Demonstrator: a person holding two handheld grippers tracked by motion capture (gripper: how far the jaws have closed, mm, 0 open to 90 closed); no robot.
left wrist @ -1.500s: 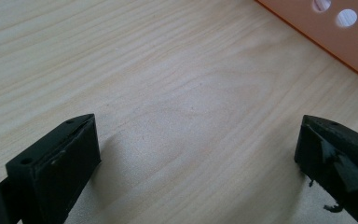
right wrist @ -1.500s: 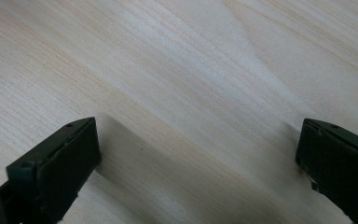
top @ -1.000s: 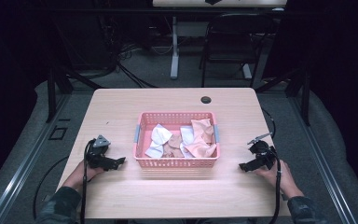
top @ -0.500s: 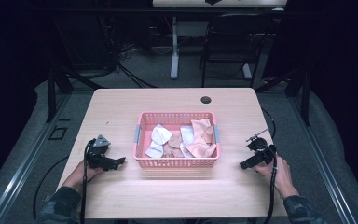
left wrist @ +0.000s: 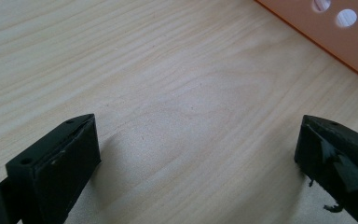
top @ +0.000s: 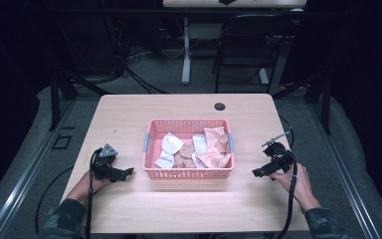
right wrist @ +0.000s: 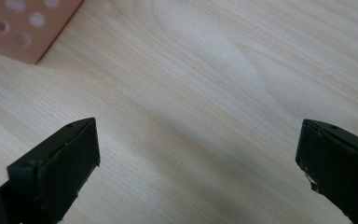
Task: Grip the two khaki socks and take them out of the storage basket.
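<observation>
Several crumpled cloths [top: 199, 149] sit in basket [top: 189, 174] mid-desk [top: 129, 114]: likely light, soft, floppy; pinch a raised fold. Left tongs [top: 127, 172] and right tongs [top: 256, 173] flank basket, both wide, empty.

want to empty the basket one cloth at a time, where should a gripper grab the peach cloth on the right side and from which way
Take the peach cloth by its raised crumpled fold near the top, coming straight down from above. It sits inside the pink basket, whose walls block a sideways approach. The right gripper is nearer, and its jaws are open.
</observation>
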